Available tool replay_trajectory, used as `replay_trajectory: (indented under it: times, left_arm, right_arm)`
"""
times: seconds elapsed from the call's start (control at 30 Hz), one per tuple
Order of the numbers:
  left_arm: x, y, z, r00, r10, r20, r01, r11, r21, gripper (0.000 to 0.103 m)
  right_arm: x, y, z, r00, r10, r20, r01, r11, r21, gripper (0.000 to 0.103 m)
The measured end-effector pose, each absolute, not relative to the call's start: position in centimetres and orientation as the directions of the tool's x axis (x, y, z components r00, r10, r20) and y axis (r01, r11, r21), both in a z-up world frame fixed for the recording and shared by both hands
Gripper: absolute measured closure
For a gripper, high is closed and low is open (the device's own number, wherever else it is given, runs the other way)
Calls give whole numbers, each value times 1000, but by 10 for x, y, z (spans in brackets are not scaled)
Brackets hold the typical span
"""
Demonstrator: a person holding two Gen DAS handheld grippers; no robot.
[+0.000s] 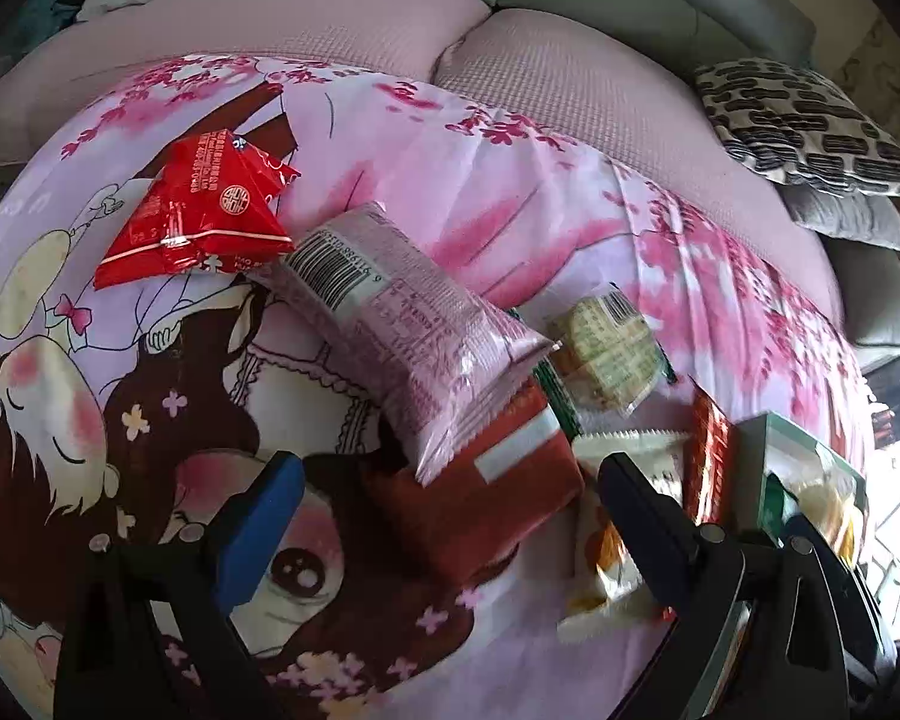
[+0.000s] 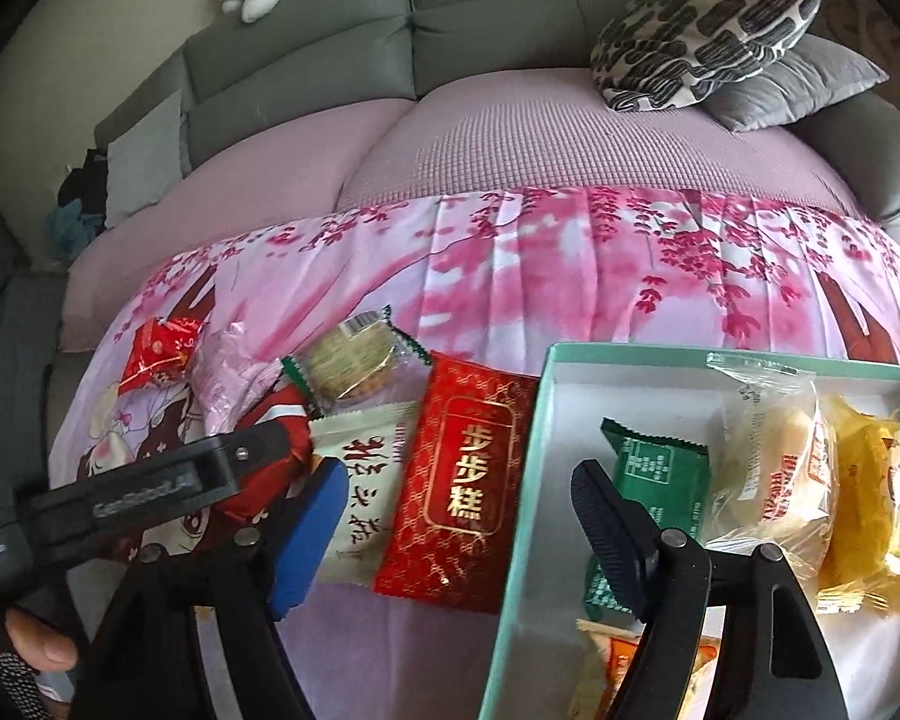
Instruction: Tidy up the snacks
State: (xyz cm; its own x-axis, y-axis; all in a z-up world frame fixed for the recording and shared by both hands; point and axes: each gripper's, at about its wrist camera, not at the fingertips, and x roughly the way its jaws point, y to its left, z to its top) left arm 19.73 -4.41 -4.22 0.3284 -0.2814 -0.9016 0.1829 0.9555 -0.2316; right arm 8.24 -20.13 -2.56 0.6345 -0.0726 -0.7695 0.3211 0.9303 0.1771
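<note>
Left wrist view shows your left hand-held gripper (image 1: 450, 516) with its jaws apart over the dark red packet (image 1: 480, 510), which lies between the fingers on the cartoon-print sheet (image 1: 510, 192); the pads do not press on it. A long pink packet (image 1: 402, 324) rests partly on top of that red packet, and a bright red triangular packet (image 1: 204, 216) lies farther off to the left. A round cake in a clear wrapper (image 1: 606, 354) sits to the right of the pink packet.

From the right wrist view, your right hand-held gripper (image 2: 456, 516) also has its jaws apart and grips nothing. Its left finger hangs over a white packet (image 2: 366, 480), its right finger over the teal box (image 2: 690, 354). Between them lies the red packet with gold characters (image 2: 468, 492), flat on the sheet, just beside the box's left wall. Inside the box you already have a green packet (image 2: 660, 474), a clear-wrapped pale cake (image 2: 774, 468) and a yellow snack (image 2: 864, 492). A patterned cushion (image 2: 708, 36) rests on the sofa (image 2: 480, 18) beyond.
</note>
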Motion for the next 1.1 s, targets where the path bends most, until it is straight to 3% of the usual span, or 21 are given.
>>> replay_trajectory:
  times: [0.1,0.17,0.33,0.87,1.1]
  left_arm:
    - [203,-50,-45,328,-277,-903,162,958,-235,5]
    - [205,-52,-47,323,-256,-911,142,965,-221,17]
    - [202,-53,-46,325,-225,-919,145,972,-186,29]
    - [179,-16,-43,303,-187,-934,104,981,-163,31]
    - [179,3,-41,298,-157,-941,59,988,-146,30]
  right_arm:
    - [81,-207,-26,637,-66,-768,328,925,193,24]
    - [80,-210,-27,637,-63,-769,334,921,201,24]
    - [76,-219,-27,639,-63,-767,350,911,217,24]
    - [80,-197,-24,650,-21,-760,266,943,201,24]
    - [93,-172,-29,630,19,-776,185,967,174,37]
